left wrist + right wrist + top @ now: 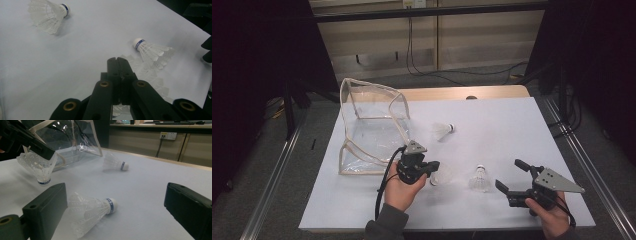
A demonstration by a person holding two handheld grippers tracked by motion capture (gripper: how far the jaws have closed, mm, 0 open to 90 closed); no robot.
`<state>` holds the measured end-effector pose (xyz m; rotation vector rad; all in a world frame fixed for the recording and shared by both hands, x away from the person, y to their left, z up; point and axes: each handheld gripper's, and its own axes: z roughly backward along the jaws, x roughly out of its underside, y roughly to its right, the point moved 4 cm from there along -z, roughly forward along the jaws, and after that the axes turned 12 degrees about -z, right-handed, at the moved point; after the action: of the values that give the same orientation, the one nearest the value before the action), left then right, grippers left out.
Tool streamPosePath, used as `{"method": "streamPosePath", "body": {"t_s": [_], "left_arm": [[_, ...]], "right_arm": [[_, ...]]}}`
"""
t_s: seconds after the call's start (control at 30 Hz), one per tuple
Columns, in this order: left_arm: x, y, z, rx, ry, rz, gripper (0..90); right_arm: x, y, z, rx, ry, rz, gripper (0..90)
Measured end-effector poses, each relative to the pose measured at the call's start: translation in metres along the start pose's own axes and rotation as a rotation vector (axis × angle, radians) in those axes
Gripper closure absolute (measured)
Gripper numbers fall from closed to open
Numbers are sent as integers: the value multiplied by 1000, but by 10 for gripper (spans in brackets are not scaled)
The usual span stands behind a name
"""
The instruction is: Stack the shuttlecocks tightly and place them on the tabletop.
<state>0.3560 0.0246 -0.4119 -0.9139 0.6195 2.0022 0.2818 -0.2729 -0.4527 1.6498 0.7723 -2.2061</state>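
Note:
My left gripper (433, 166) (117, 60) is shut on the feather rim of a white shuttlecock (442, 176) (150, 77) (37, 167). The shuttlecock hangs cork down, close over the white table (512, 120). A second shuttlecock (479, 179) (150, 50) (92, 210) lies on its side just left of my right gripper (509, 174) (116, 192). That gripper stands open, with nothing pressed between its jaws. A third shuttlecock (443, 130) (47, 15) (115, 162) lies farther back, near the middle of the table.
A clear plastic bag with beige trim (372, 125) (67, 140) stands open at the table's left, just behind my left hand. Bare white table surface spreads to the right and back. Cables run along the floor beyond the far edge.

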Motion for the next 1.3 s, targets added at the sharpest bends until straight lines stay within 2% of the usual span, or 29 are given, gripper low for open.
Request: {"method": "streamPosePath", "body": {"t_s": [0.1, 0.2, 0.3, 0.43, 0.53, 0.63, 0.83, 1.1, 1.3], "left_arm": [[-3, -3, -2, -3, -11, 1, 900], [-10, -4, -4, -4, 8, 19, 900], [-18, -4, -6, -13, 7, 8, 900], [-29, -3, -9, -7, 12, 13, 900], [-36, -4, -13, -19, 12, 15, 900], [-39, -6, -15, -17, 15, 16, 900], [-43, -15, -24, -40, 8, 37, 900], [-51, -19, -31, -73, 0, 40, 900], [-52, -23, -35, -81, -11, 49, 900]], "right_arm": [[0, 1, 1, 3, 1, -1, 40], [0, 1, 1, 5, 3, 0, 40], [0, 1, 1, 5, 3, 1, 40], [0, 1, 1, 3, 1, -2, 40], [0, 0, 1, 0, 3, 0, 40], [-1, 0, 2, -1, 3, 0, 40], [-1, 1, 2, -1, 7, 3, 40], [-1, 0, 2, -1, 4, 3, 40], [-1, 0, 2, -1, 6, 1, 40]]}}
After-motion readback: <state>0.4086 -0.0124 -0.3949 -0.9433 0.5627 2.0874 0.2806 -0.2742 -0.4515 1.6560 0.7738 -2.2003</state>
